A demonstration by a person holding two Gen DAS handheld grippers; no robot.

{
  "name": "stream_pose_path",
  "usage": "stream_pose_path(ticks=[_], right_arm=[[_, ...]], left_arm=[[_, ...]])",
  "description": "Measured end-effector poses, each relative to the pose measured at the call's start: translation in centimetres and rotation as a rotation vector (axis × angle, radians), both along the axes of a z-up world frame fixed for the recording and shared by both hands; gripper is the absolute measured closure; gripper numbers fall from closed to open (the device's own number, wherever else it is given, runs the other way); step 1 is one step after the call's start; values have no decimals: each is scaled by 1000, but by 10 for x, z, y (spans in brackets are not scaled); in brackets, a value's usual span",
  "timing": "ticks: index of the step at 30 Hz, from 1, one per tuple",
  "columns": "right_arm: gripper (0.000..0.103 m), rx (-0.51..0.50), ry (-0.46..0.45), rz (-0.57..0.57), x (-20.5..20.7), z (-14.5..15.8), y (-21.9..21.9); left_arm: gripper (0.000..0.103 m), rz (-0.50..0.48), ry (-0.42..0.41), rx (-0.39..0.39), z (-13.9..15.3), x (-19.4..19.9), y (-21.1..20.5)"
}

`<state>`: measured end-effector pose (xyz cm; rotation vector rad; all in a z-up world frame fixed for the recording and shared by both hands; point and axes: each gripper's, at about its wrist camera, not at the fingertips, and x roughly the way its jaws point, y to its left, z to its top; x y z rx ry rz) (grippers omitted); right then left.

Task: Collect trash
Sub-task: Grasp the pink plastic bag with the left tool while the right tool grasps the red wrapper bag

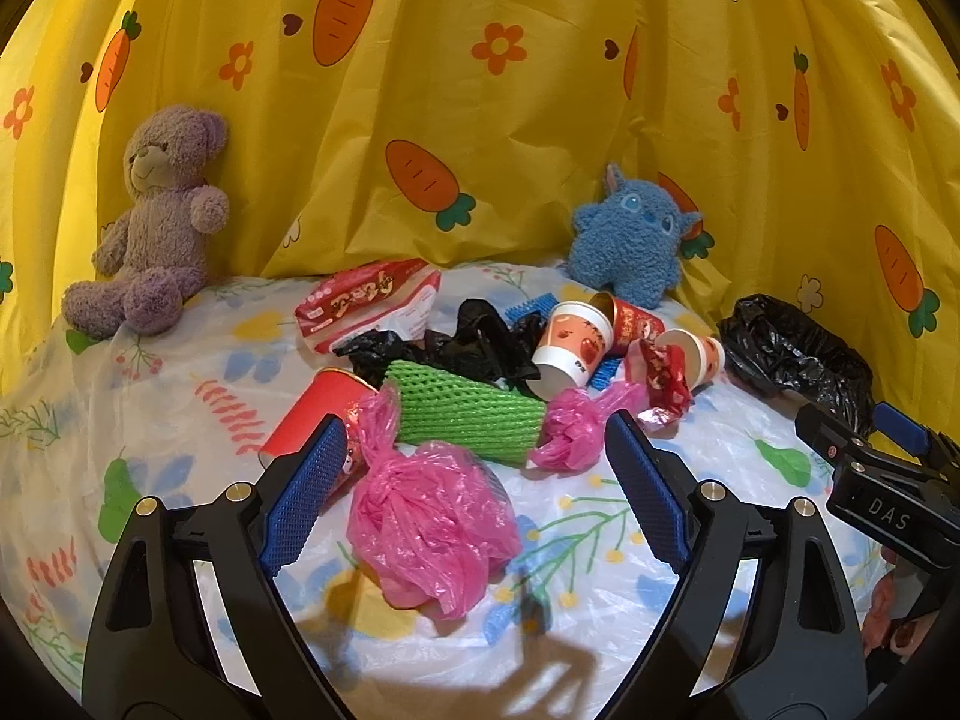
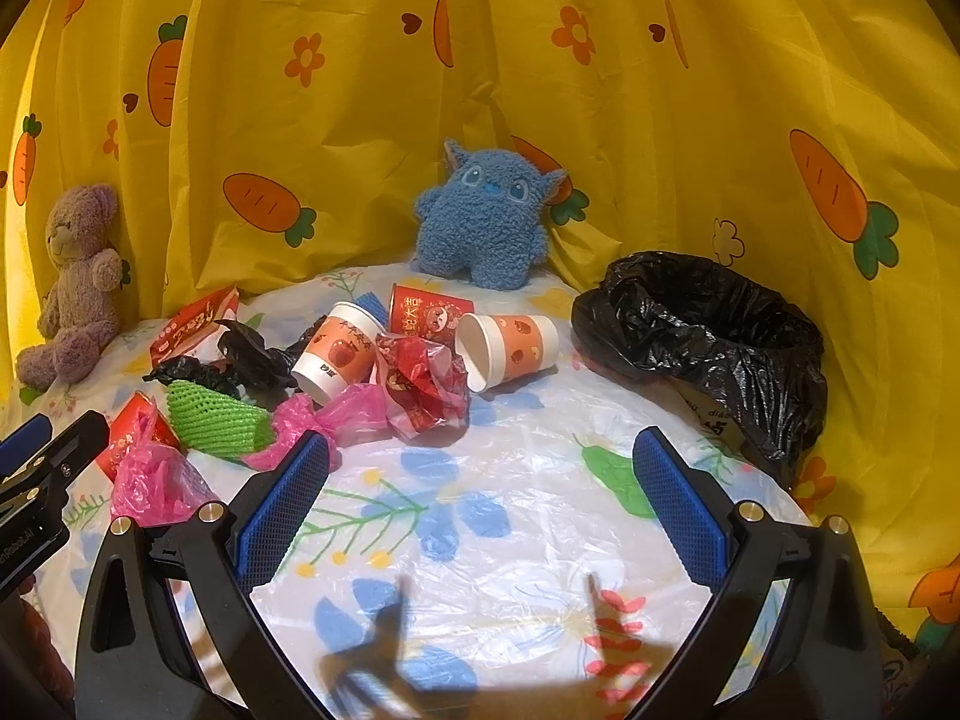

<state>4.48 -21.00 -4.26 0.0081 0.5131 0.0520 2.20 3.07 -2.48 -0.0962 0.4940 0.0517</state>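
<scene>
Left gripper (image 1: 474, 480) spread wide, empty. Knotted pink bag (image 1: 432, 528) lies just ahead between its pads, in front of the green foam net (image 1: 468, 414) (long axis crosswise). Right gripper (image 2: 480, 498) also spread, nearer the black trash bag (image 2: 708, 336).

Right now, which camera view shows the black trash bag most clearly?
The right wrist view: the black trash bag shows whole, its mouth open. In the left wrist view it sits at the right edge, partly hidden behind the right gripper.

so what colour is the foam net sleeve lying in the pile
Bright green foam net sleeve, clearest in the left wrist view.
</scene>
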Motion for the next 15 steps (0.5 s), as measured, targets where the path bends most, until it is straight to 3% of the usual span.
stream_pose_path(ticks=[11,15], right_arm=[[11,6,25,78,56,-17,20],[12,6,55,88,77,-24,24]], left_arm=[[20,33,65,-7,-21,30,24],[29,29,108,-17,-33,42,27]])
